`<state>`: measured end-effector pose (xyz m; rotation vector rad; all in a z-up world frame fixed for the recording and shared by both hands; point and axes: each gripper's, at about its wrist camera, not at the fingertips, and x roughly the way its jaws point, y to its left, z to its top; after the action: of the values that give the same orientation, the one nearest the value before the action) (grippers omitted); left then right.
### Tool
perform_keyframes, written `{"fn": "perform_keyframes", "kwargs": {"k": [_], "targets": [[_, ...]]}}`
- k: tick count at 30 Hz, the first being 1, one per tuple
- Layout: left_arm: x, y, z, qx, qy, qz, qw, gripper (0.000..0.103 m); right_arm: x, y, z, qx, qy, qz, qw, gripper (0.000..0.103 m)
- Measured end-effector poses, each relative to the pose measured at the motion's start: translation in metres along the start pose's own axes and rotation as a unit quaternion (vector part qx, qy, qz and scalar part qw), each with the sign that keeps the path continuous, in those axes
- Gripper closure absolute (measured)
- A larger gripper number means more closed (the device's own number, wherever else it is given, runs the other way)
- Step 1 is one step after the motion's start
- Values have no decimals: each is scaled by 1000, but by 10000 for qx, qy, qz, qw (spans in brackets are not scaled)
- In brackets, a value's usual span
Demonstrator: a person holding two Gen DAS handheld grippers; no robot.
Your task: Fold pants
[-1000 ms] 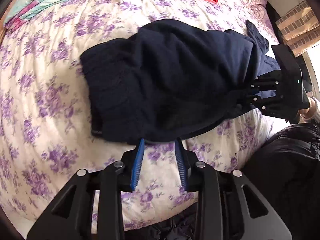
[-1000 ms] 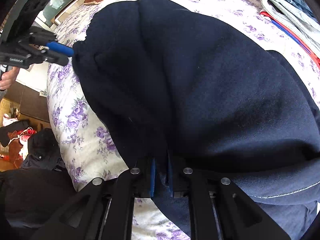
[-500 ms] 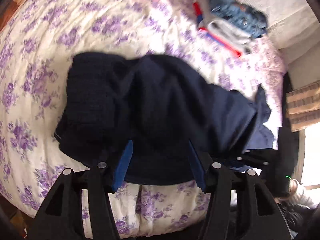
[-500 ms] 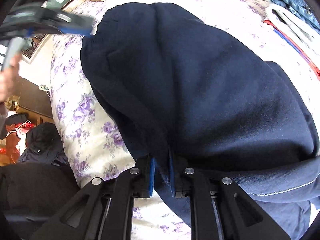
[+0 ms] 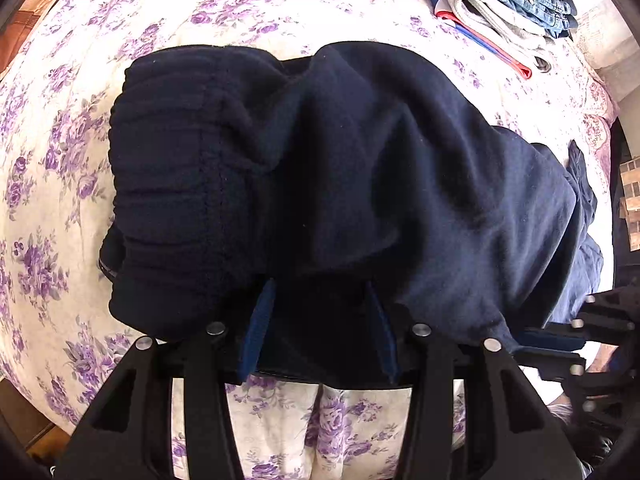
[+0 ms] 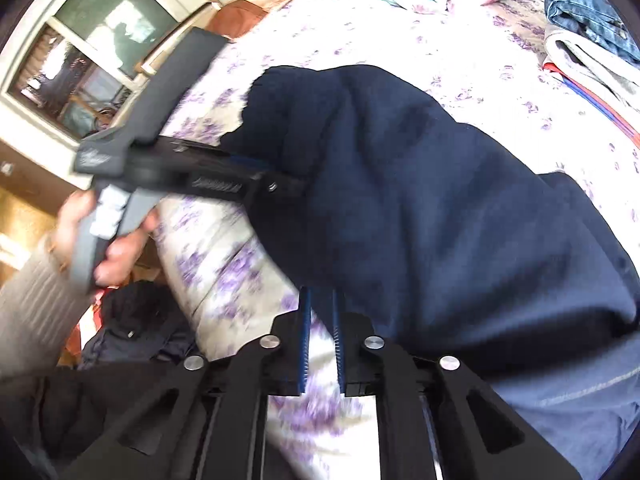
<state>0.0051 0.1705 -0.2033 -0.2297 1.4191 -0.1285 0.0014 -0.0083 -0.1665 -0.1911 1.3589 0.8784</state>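
Navy pants (image 5: pixel 360 184) bunched, part-folded on floral bed (image 5: pixel 60 160); left gripper (image 5: pixel 320 300) spread over near edge, right gripper (image 6: pixel 320 300) narrowly parted, empty; squaring left.

A: Lighting condition?
B: Bright daylight. The floral bedspread (image 5: pixel 280 12) is near overexposure; the dark pants (image 5: pixel 360 168) lose fold detail in shadow.

A: Image quality?
B: Left wrist view: sharp. Right wrist view: motion blur on the left gripper (image 6: pixel 276 184), the hand (image 6: pixel 116 248) and the near bedspread. Both views show fisheye curvature and black corner vignetting.
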Motion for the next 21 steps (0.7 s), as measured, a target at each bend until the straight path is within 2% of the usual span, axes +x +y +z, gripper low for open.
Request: {"fn": "perform_keyframes", "kwargs": {"k": [2,3,7,9,10,11,12,14,15,18,21], "targets": [[0,0,0,24,0,-4,10000,57,37,-7,-4,168,546,-9,9984,100],[-1,1,-1,38,1,-13,10000,57,39,-11,-6,287,457,31,9985,101],[-2,1,-1,63,-54,-68,9999,56,13,-19,1,536,493,192,9972,99],[-3,4,-2,56,-69,-117,9999,56,-27,-36,7,750,249,204,9967,96],[-4,7,-3,52,-72,-146,9999,56,-51,-52,10,904,75,157,9958,92],[-4,9,-3,40,-69,-177,9998,56,-73,-75,9,1085,-83,-7,9941,79],[-5,11,-3,24,-65,-218,9997,56,-96,-100,8,1318,-222,-298,9906,61],[-6,17,-3,-15,-72,-288,9996,55,-136,-163,5,1956,-351,-1086,9740,45],[-6,17,-4,-26,-80,-305,9995,55,-151,-200,2,2379,-283,-1413,9605,44],[-6,15,-4,-17,-94,-316,9995,49,-175,-307,-17,3778,104,-2065,9025,44],[-5,6,-3,131,-75,-153,9998,45,-186,-382,-32,4750,222,-1913,8586,44]]}}
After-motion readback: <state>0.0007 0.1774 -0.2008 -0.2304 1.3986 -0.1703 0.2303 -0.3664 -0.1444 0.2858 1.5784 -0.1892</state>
